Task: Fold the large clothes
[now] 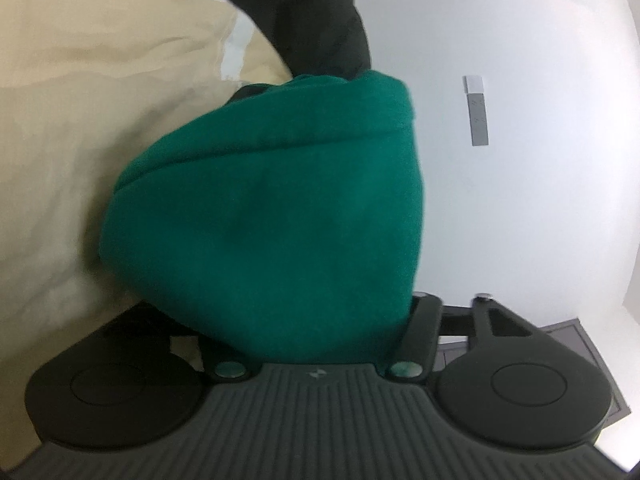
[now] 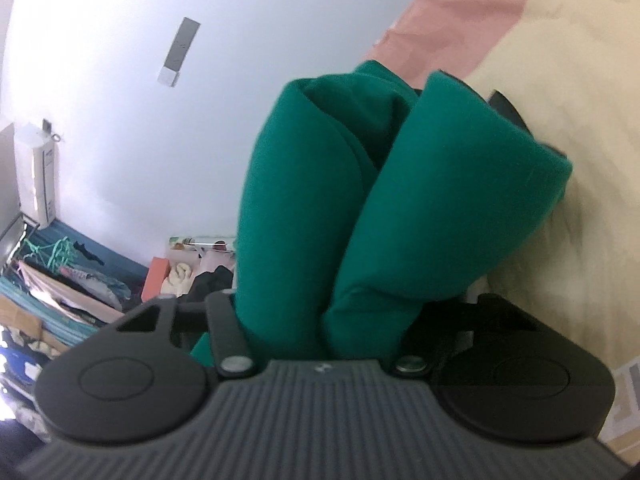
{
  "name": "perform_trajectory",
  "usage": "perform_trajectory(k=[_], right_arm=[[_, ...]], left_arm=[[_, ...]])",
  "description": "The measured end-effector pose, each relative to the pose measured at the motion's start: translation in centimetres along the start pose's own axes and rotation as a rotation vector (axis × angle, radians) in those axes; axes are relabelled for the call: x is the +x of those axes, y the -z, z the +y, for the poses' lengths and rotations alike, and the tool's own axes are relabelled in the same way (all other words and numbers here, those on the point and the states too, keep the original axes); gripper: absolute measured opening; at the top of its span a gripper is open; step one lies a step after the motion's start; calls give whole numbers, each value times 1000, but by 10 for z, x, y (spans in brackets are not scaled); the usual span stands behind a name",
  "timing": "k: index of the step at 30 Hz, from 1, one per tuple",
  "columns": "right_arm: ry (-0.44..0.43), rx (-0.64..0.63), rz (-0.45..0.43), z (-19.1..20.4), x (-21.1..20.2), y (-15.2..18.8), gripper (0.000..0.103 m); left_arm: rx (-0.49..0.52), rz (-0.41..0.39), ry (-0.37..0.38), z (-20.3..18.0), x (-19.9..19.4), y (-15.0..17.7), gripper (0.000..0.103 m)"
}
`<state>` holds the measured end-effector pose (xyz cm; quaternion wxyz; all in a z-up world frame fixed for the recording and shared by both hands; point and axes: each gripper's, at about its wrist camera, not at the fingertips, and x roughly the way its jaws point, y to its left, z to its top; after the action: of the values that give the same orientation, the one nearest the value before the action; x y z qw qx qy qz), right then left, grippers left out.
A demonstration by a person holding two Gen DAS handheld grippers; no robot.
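Your left claw (image 1: 316,320) is clamped on a thick bunch of the green cloth (image 1: 272,208); the cloth fills the gap between the fingers and hides the tips; a cream sheet (image 1: 80,100) lies to its left, a dark cloth (image 1: 320,20) sits above it, and a white wall (image 1: 520,160) is on the right; your right claw (image 2: 320,320) grips two fat rolls of the same green cloth (image 2: 360,200); a pink cloth (image 2: 460,12) and a pale yellow blanket (image 2: 580,100) lie beside it on the right.
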<state>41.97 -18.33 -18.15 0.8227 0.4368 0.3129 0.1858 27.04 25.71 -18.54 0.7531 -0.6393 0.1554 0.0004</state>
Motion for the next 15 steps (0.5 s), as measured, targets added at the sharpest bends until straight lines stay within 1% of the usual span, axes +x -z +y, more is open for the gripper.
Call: perform_trajectory(k=[2,4,7,9,13,15], right_arm=[[-1,-13,2,4,-2,-1,54],[4,-22,10,6,-6,-4,53],[-11,-45,7,10,-13,-7,52],[-19,-69,4,13,-17,-6,52],[-50,-95,-12,19,-26,-6,51],[-58,-115,-19,23,-29,-8,50]], left_arm=[[38,2,-22,-5,-1,1,54],[63,3,-30,-10,-1,0,52],[83,0,-32,-12,-1,-1,50],[98,6,-37,-12,-8,3,50],[158,14,-47,-26,-8,5,49],[173,26,-40,-30,-11,6,49]])
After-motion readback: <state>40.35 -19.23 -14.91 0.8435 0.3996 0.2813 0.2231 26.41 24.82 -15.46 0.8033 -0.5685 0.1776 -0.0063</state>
